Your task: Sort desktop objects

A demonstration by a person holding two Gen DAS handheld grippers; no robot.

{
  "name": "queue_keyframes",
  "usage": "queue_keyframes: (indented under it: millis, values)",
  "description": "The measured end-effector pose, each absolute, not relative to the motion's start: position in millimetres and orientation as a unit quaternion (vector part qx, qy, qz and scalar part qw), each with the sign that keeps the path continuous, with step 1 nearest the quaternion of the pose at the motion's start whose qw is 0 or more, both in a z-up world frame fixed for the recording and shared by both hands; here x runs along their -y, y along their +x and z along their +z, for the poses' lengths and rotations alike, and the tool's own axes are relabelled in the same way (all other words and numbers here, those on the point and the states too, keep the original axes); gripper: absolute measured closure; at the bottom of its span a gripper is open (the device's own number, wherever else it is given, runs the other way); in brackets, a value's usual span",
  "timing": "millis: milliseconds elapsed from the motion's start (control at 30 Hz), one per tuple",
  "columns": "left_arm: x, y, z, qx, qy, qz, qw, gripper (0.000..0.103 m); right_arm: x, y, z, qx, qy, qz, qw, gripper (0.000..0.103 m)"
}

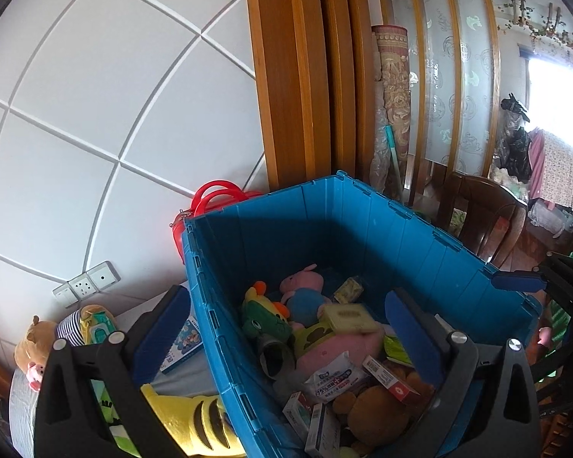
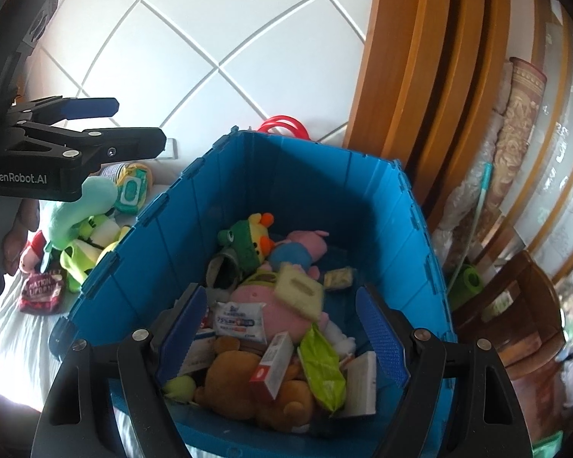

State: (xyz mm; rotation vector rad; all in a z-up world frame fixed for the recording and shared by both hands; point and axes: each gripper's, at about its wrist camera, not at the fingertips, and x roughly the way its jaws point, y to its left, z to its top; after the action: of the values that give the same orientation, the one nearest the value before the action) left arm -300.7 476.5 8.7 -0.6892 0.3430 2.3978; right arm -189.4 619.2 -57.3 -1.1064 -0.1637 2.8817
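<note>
Both open, empty grippers hung at the blue crate point(image 2: 363, 206) — the right gripper point(image 2: 282, 328) above its filled interior, the left gripper point(image 1: 282, 324) straddling its left wall, nearer the yellow striped plush point(image 1: 195, 420) lying unsorted just outside.

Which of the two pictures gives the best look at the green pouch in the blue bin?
The right wrist view. There the green pouch lies in full sight on top of the pile in the blue bin, between the open fingers of the right gripper. In the left wrist view only a sliver of it shows, beside a finger.
</note>
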Motion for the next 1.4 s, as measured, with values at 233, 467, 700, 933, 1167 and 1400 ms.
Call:
queue_keyframes:
  millis: [233,467,700,933,1167,1400]
  values:
    - [-462.3,-290.0,7.1,-0.126,-0.265,0.909,0.298,0.0,-617.3,-188.6,-57.1,0.047,-0.353,0.934,0.02,0.022]
    - [-431.8,-272.8,6.2,-0.118,-0.261,0.911,0.298,0.0,-595.3,-180.6,-53.5,0.05,-0.348,0.936,0.022,0.022]
    - [-363.8,-252.0,5.1,-0.095,-0.259,0.918,0.284,0.0,-539.0,-172.3,-44.8,0.071,-0.343,0.937,0.012,0.022]
    - [-267.2,-215.5,3.5,-0.078,-0.255,0.93,0.253,0.0,-447.8,-154.1,-33.9,0.087,-0.33,0.94,-0.006,0.022]
    - [-164.5,-169.8,2.0,-0.071,-0.255,0.944,0.199,0.0,-349.6,-130.6,-31.9,0.085,-0.324,0.942,-0.024,0.014]
    - [-84.7,-124.7,-4.8,-0.054,-0.278,0.948,0.143,0.0,-265.2,-96.7,-39.0,0.083,-0.335,0.937,-0.046,0.013]
